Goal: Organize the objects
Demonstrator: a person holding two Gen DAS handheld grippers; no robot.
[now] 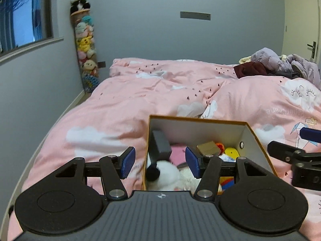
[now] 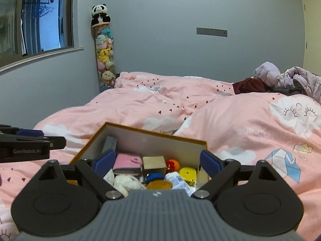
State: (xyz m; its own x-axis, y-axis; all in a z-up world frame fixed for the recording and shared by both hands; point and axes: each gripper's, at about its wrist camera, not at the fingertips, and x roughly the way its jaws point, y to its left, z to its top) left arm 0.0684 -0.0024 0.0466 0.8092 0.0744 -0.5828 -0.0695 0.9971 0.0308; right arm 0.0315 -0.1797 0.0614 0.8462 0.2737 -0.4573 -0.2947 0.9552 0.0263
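An open cardboard box (image 1: 200,129) (image 2: 152,138) with white inner walls sits on the pink bed. It holds several small things: a pink wallet (image 2: 128,161), a tan box (image 2: 153,161), a yellow toy (image 2: 187,173), a grey box (image 1: 161,142) and a white plush (image 1: 170,172). My left gripper (image 1: 159,163) is open and empty, straddling the box's left wall. My right gripper (image 2: 157,161) is open and empty, just above the box's near end. Each gripper shows at the edge of the other's view.
The pink quilt (image 1: 160,84) covers the whole bed. A pile of clothes (image 1: 280,64) lies at the far right. A tall tube of plush toys (image 1: 87,46) stands in the far corner, topped by a panda. A window is on the left wall.
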